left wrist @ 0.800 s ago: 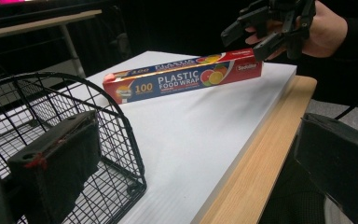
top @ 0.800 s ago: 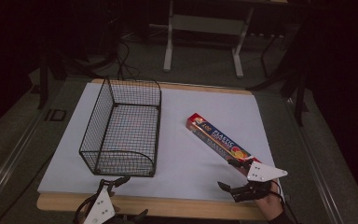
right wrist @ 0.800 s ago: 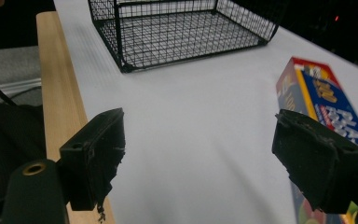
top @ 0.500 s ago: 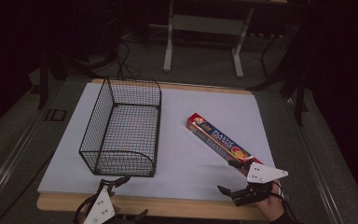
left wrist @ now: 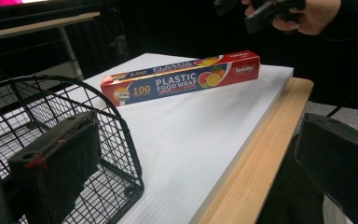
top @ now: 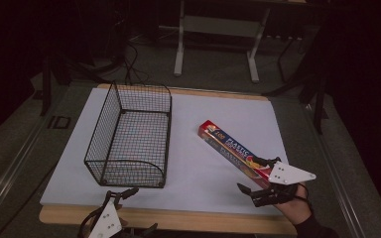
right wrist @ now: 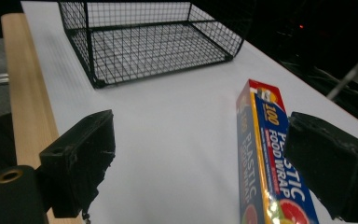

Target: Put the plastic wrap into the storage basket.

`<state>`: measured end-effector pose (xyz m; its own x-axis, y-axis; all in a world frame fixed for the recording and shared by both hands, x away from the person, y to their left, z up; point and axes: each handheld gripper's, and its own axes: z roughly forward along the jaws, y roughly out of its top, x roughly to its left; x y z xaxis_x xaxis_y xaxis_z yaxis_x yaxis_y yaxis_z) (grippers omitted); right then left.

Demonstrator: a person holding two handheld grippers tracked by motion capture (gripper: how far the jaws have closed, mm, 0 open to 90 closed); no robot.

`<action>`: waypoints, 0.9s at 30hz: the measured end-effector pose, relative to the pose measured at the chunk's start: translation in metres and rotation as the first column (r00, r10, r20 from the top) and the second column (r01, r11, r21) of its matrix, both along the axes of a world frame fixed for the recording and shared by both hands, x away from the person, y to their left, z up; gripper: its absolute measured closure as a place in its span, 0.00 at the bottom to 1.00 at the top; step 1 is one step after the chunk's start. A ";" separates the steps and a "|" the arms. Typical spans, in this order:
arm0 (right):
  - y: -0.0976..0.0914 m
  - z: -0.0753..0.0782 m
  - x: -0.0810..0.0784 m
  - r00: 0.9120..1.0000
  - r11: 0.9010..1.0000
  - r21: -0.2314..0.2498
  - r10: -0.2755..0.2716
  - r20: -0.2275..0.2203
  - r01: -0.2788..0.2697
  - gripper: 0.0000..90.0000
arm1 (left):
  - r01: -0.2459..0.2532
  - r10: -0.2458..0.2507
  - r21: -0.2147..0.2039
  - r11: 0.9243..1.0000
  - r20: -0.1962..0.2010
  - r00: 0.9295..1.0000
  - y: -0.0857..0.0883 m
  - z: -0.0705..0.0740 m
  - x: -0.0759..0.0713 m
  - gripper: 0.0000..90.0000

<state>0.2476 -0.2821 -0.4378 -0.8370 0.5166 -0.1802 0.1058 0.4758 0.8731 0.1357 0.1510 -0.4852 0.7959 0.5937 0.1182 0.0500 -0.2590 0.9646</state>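
Both tongs gape wide — the right tongs [top: 259,176] straddle the plastic wrap box's [top: 231,148] near end. The left tongs [top: 131,209] hover at the tabletop [top: 193,220] edge, by the wire basket [top: 129,136].

A wooden table [top: 178,220] carries a white board [top: 203,148] that covers nearly all of its top (a strip of bare wood shows along the near edge). On the board's left part stands a black wire basket [top: 131,136]. To the right, well apart from it, lies a plastic food wrap box [top: 233,148], flat and set at a slant.
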 end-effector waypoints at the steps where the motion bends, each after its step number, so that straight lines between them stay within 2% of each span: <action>1: 0.000 0.002 0.003 1.000 1.000 -0.004 -0.002 -0.005 0.002 0.10 | 0.000 0.000 0.001 1.000 -0.001 1.000 0.000 0.000 0.000 0.01; 3: 0.000 0.003 0.005 1.000 1.000 -0.012 -0.009 0.001 0.009 0.10 | 0.000 0.000 0.001 1.000 0.000 1.000 0.000 0.000 0.000 0.01; 5: -0.002 0.007 0.016 1.000 1.000 -0.022 -0.023 0.002 0.023 0.10 | -0.001 0.001 0.001 1.000 0.000 1.000 0.000 0.000 0.000 0.01; 9: -0.007 0.008 0.026 0.999 0.999 -0.029 -0.039 -0.013 0.039 0.10 | -0.002 0.002 0.000 1.000 -0.001 1.000 0.000 0.000 0.000 0.01; 12: -0.012 0.005 0.041 0.997 0.996 -0.060 -0.067 -0.035 0.065 0.10 | 0.000 0.000 0.001 1.000 -0.002 1.000 0.000 0.000 0.000 0.01; 13: -0.012 0.005 0.041 0.997 0.996 -0.060 -0.067 -0.035 0.065 0.10 | 0.001 -0.001 0.001 1.000 -0.002 1.000 0.000 0.000 0.000 0.01; 14: -0.015 0.002 0.048 0.995 0.993 -0.084 -0.083 -0.051 0.078 0.10 | 0.001 -0.001 0.001 1.000 -0.002 1.000 0.000 0.000 0.001 0.01; 15: -0.015 0.002 0.048 0.995 0.993 -0.084 -0.083 -0.051 0.078 0.10 | 0.001 -0.001 0.001 1.000 -0.002 1.000 0.000 0.000 0.001 0.01; 17: -0.017 -0.005 0.060 0.989 0.988 -0.116 -0.111 -0.096 0.099 0.10 | 0.001 -0.001 0.000 1.000 -0.003 1.000 0.000 0.000 0.000 0.01; 18: -0.017 -0.005 0.060 0.989 0.988 -0.116 -0.111 -0.096 0.099 0.10 | 0.001 -0.001 0.001 1.000 -0.003 1.000 0.000 0.000 0.000 0.01; 20: -0.020 -0.012 0.070 0.981 0.984 -0.137 -0.132 -0.139 0.113 0.13 | 0.001 -0.001 0.003 1.000 -0.003 1.000 0.000 0.000 0.001 0.01; 22: -0.021 -0.016 0.075 0.977 0.983 -0.148 -0.136 -0.167 0.111 0.14 | 0.001 -0.001 0.005 1.000 -0.003 1.000 0.000 0.000 0.001 0.01; 23: -0.021 -0.016 0.075 0.977 0.983 -0.148 -0.136 -0.167 0.111 0.14 | 0.002 -0.002 0.006 1.000 -0.005 1.000 0.000 0.000 0.001 0.01; 26: -0.020 -0.025 0.085 0.962 0.974 -0.190 -0.161 -0.219 0.120 0.15 | 0.003 -0.003 0.004 1.000 -0.006 1.000 0.000 0.000 0.001 0.01; 27: -0.020 -0.025 0.085 0.962 0.974 -0.190 -0.161 -0.219 0.120 0.15 | 0.001 -0.001 0.004 1.000 -0.006 1.000 0.000 -0.001 0.001 0.01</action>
